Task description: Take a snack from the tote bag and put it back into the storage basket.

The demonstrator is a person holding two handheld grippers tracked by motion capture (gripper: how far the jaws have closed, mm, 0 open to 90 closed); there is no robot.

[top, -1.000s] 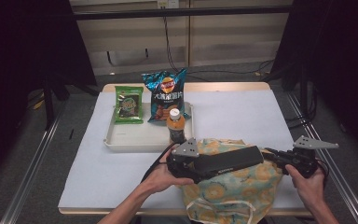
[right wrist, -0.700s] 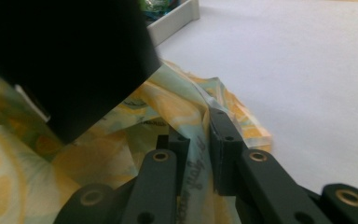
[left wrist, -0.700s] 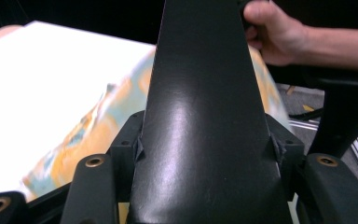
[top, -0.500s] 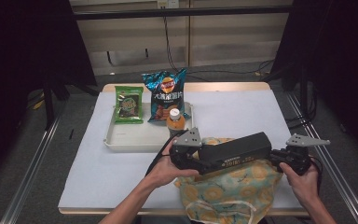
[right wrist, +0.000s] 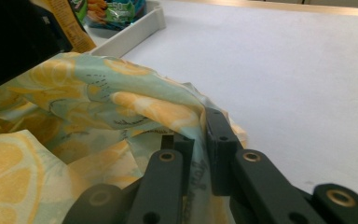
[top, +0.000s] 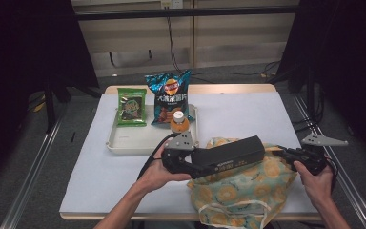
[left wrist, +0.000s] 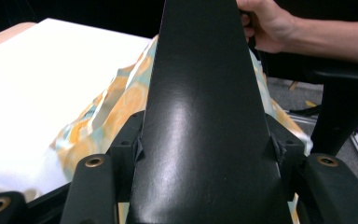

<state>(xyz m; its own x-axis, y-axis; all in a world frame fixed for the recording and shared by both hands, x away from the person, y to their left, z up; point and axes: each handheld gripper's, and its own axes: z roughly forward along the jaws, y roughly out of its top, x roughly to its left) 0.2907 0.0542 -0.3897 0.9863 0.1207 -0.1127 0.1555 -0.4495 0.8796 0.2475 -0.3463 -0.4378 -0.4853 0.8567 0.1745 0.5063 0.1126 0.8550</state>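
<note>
While both hands hover over the lemon-print bag (top: 238, 191) | left gripper (top: 190, 160): clamped on long black box (top: 228, 153) above bag | right gripper (right wrist: 198, 140): jaws just closing, pinching bag's right edge | bag: just beside tray (top: 124, 143).

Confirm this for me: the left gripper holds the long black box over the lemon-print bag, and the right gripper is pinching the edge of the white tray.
Not quite. The right gripper is pinching the lemon-print bag, not the white tray; the right gripper view shows cloth between its jaws. The left gripper does hold the long black box over the bag.
</note>
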